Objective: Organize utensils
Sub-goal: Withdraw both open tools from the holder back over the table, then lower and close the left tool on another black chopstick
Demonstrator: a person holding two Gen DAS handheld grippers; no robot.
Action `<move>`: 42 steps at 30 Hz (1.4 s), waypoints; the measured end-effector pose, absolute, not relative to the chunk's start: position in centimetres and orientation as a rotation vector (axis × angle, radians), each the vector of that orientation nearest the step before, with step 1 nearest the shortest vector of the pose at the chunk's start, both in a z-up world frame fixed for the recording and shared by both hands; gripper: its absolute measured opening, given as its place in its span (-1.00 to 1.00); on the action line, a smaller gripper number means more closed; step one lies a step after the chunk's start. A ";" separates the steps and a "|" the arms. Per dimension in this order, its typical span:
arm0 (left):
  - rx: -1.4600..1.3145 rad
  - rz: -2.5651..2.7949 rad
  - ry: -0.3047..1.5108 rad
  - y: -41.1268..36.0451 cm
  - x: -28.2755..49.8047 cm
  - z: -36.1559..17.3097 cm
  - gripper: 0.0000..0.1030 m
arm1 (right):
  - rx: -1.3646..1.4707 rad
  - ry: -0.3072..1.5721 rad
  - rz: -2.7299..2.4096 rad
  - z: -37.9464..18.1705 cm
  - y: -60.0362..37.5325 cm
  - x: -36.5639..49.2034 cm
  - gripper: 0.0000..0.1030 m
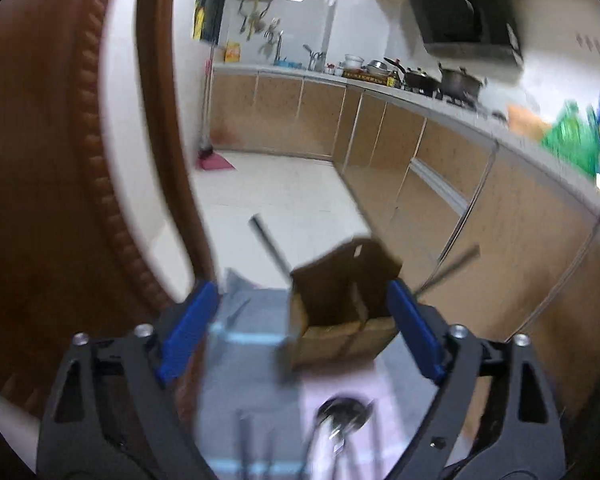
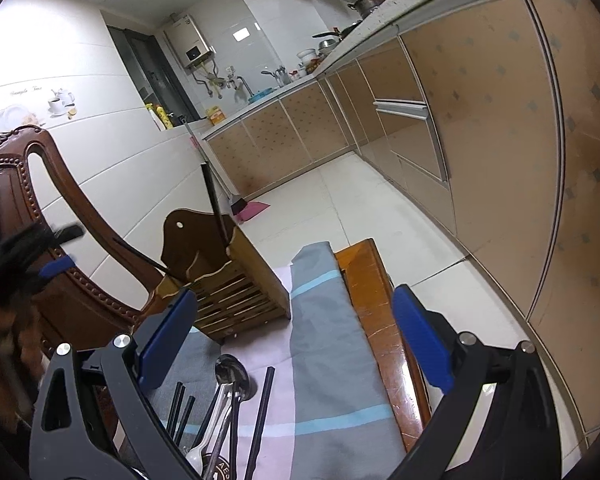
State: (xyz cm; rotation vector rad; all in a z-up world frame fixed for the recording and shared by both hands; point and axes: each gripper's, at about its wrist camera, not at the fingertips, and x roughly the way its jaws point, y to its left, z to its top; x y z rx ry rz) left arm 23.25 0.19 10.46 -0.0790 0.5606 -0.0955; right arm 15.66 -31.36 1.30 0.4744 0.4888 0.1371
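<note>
A wooden utensil holder point(image 2: 228, 280) stands on the grey and pink cloth point(image 2: 324, 360), with two black chopsticks point(image 2: 214, 204) sticking out of it. It also shows, blurred, in the left wrist view point(image 1: 340, 312). Metal spoons point(image 2: 230, 380) and several black chopsticks point(image 2: 262, 408) lie on the cloth in front of it. A spoon bowl point(image 1: 342, 414) shows in the left wrist view. My right gripper point(image 2: 296, 344) is open and empty above the utensils. My left gripper point(image 1: 300, 332) is open and empty, close to the holder. It also appears blurred at the left edge of the right wrist view point(image 2: 28, 264).
A carved wooden chair back point(image 2: 60, 216) stands left of the holder. The wooden table edge point(image 2: 372, 304) runs along the cloth's right side. Kitchen cabinets point(image 2: 480, 120) line the right, with a tiled floor point(image 2: 340, 200) and a broom point(image 2: 236, 200) beyond.
</note>
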 end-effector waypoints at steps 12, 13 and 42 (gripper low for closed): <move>0.080 0.000 0.716 0.1 11.3 -0.4 0.81 | 0.349 0.540 0.180 1.7 -29.1 12.5 0.86; 0.083 -0.012 0.720 0.0 11.1 -0.5 0.81 | 0.338 0.543 0.183 1.7 -28.8 12.1 0.86; 0.056 -0.017 0.885 0.7 18.0 -3.7 0.10 | 0.229 0.608 0.191 1.3 -26.8 10.7 0.86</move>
